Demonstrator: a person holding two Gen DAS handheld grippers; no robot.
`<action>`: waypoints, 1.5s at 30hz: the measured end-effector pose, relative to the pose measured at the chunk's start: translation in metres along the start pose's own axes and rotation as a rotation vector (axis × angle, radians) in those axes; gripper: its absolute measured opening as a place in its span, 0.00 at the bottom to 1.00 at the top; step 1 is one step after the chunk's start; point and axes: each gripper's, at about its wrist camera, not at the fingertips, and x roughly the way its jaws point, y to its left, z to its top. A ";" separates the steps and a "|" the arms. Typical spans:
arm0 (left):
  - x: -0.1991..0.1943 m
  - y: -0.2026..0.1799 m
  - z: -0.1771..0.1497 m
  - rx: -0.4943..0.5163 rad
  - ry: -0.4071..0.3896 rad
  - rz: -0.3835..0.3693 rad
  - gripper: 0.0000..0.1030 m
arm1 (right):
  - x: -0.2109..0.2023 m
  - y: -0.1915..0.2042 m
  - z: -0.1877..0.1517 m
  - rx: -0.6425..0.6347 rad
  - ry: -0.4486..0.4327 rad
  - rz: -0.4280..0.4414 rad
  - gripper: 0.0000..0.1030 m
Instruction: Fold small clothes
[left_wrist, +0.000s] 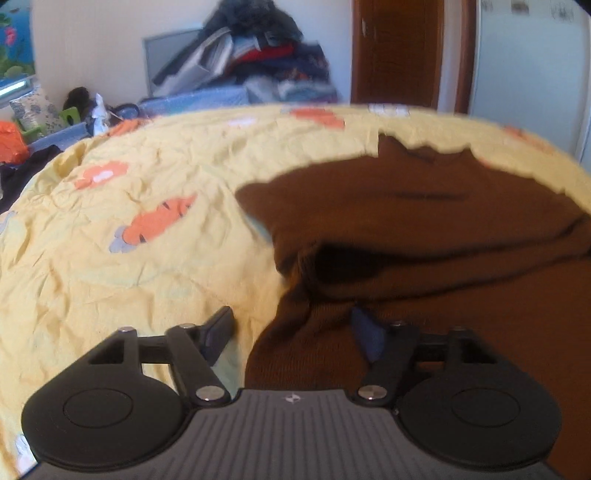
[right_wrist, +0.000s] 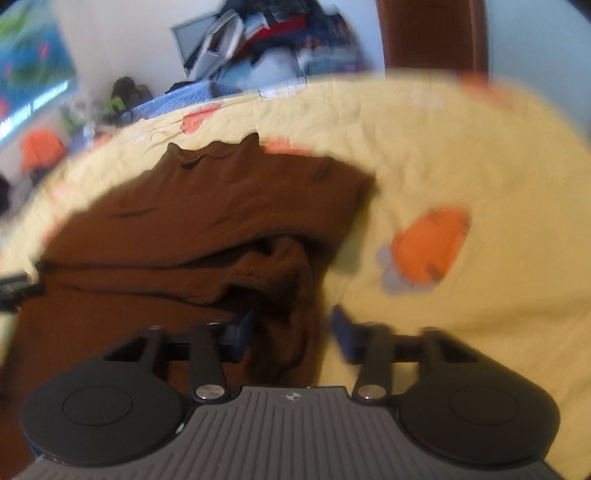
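Observation:
A brown knitted garment (left_wrist: 424, 206) lies spread on a yellow bed sheet (left_wrist: 129, 277) printed with orange shapes, its collar at the far edge. In the left wrist view its near left corner runs up between the fingers of my left gripper (left_wrist: 295, 332), which stands open; the left finger (left_wrist: 218, 332) rests over bare sheet, clear of the cloth. In the blurred right wrist view the garment (right_wrist: 221, 195) has its near right edge bunched and raised, with my right gripper (right_wrist: 291, 332) shut on that bunch. A dark part of the other gripper (right_wrist: 14, 288) shows at the left edge.
Behind the bed, a tall pile of clothes (left_wrist: 258, 48) is heaped against the wall. A brown door (left_wrist: 395, 51) stands at the back right. Small clutter (left_wrist: 74, 110) sits past the bed's far left corner. Yellow sheet (right_wrist: 461, 147) stretches right of the garment.

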 end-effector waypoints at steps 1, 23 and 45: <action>-0.002 0.002 0.002 -0.014 0.007 -0.003 0.29 | 0.000 0.001 0.002 -0.005 0.012 -0.009 0.12; -0.035 0.034 -0.014 -0.231 0.087 -0.068 0.06 | -0.030 -0.027 -0.028 0.241 0.040 0.091 0.09; -0.074 0.071 -0.073 -0.536 0.296 -0.479 0.11 | -0.092 -0.036 -0.129 0.568 0.163 0.455 0.11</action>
